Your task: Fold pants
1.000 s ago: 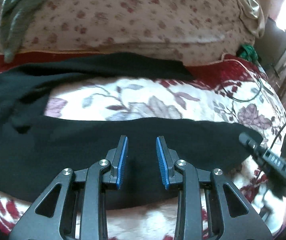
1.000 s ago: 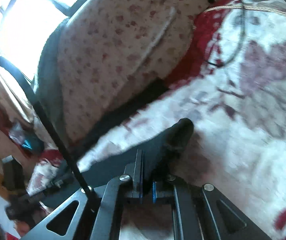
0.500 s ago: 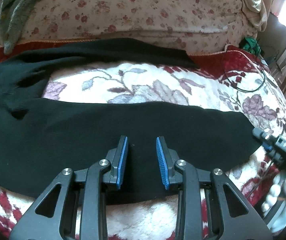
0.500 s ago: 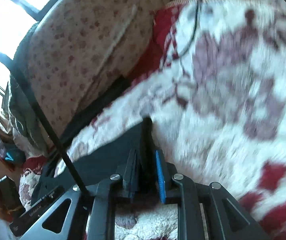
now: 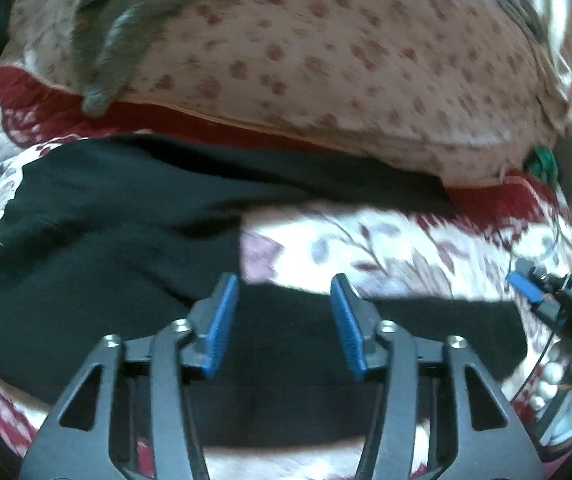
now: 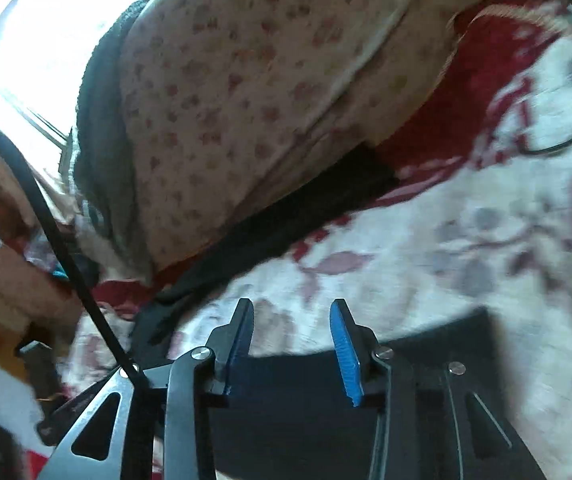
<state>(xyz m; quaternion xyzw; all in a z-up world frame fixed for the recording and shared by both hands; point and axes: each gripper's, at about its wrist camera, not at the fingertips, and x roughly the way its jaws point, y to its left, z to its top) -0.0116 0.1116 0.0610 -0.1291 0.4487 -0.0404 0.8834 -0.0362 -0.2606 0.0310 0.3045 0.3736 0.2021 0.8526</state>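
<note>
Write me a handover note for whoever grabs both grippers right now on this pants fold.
Left gripper: open, empty, over the near leg of the black pants.
Right gripper: open, empty, over the near leg's cuff end.
Pants lie spread on the floral blanket, legs apart in a V; the far leg runs along the floral pillow.
Done: pants laid out, no fold visible.
Left: probably bring one leg onto the other, then fold lengthwise.

Bed covering: white blanket (image 5: 405, 248) with red-and-mauve floral print. Behind it: cream rose-print bolster (image 5: 325, 60), grey knit cloth (image 5: 118, 40) draped over. Window (image 6: 38, 28), upper left, glaring daylight.
</note>
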